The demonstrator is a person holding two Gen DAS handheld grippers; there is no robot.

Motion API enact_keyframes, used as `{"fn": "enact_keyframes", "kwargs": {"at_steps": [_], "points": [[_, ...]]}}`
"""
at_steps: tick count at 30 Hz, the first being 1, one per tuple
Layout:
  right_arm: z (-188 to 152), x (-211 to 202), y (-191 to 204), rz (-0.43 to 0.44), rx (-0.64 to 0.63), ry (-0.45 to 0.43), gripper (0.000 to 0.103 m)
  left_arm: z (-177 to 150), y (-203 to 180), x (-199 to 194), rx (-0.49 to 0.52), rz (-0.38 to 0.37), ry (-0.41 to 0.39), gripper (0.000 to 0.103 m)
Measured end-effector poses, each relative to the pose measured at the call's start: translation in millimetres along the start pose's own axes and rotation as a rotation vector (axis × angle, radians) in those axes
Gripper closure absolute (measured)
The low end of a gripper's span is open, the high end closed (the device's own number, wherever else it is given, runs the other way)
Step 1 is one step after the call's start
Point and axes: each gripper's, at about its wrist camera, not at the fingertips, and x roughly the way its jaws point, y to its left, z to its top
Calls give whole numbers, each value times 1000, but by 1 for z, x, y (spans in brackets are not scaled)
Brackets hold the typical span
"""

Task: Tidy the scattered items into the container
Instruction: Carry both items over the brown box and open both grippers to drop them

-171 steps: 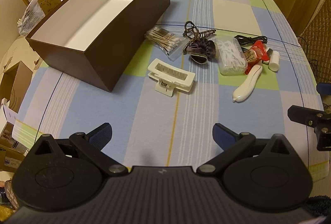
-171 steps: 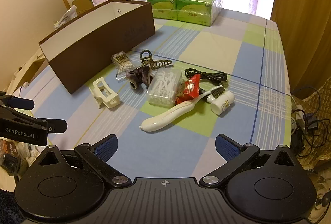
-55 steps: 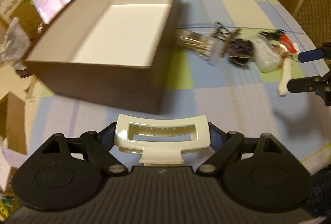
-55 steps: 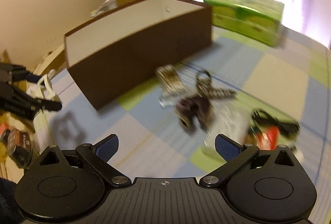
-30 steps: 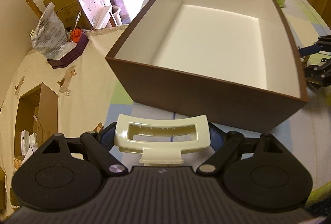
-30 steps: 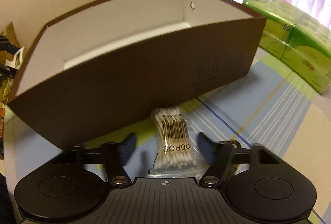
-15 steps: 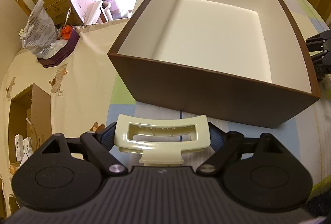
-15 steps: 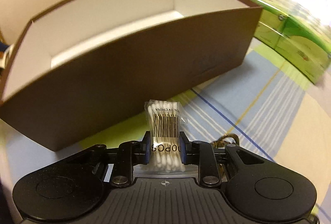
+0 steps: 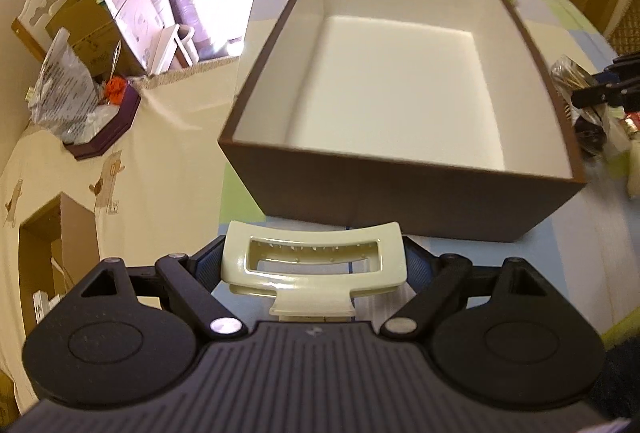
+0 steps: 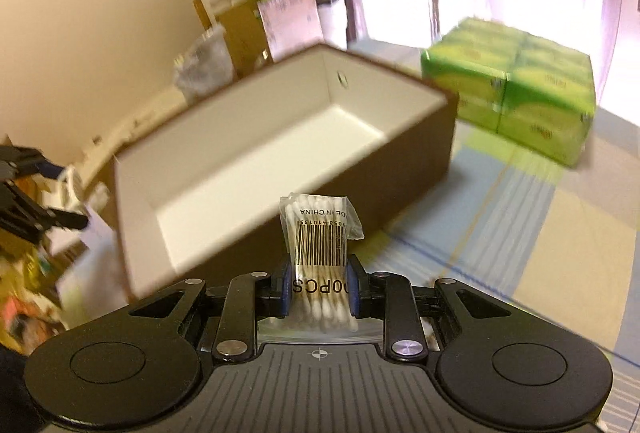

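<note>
Box [image 9: 404, 193] sits just ahead & below both my grippers, long axis running away from the L one. L gripper [image 9: 314, 265] clamps the cream hair clip [image 9: 314, 273] near the short wall; R gripper [image 10: 319, 287], squeezing the cotton-swab pack [image 10: 320, 233], faces the long side.

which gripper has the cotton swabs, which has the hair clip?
The right gripper is clamped narrow on the bagged cotton swabs. The left gripper grips the cream hair clip across its width, jaws wide. Both are short of the brown box.

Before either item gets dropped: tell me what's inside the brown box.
Nothing: the brown box shows only a bare white floor and walls in both views. A strip of floor behind its near wall is hidden.
</note>
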Motion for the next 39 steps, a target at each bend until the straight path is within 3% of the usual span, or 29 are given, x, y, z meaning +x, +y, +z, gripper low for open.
{"fn": "enact_keyframes", "kwargs": {"at_steps": [4, 9, 17, 30, 39], "points": [[24, -11, 21, 48, -10, -64, 74, 13, 6, -19, 51, -5, -46, 18], [48, 0, 47, 93, -47, -82, 74, 41, 7, -32, 137, -30, -133, 18], [57, 47, 69, 66, -107, 7, 74, 84, -17, -18, 327, -104, -213, 18], [69, 135, 72, 8, -196, 217, 74, 110, -34, 56, 509, -290, -103, 18], [67, 169, 59, 19, -218, 332, 74, 112, -38, 104, 587, -317, 3, 18]]}}
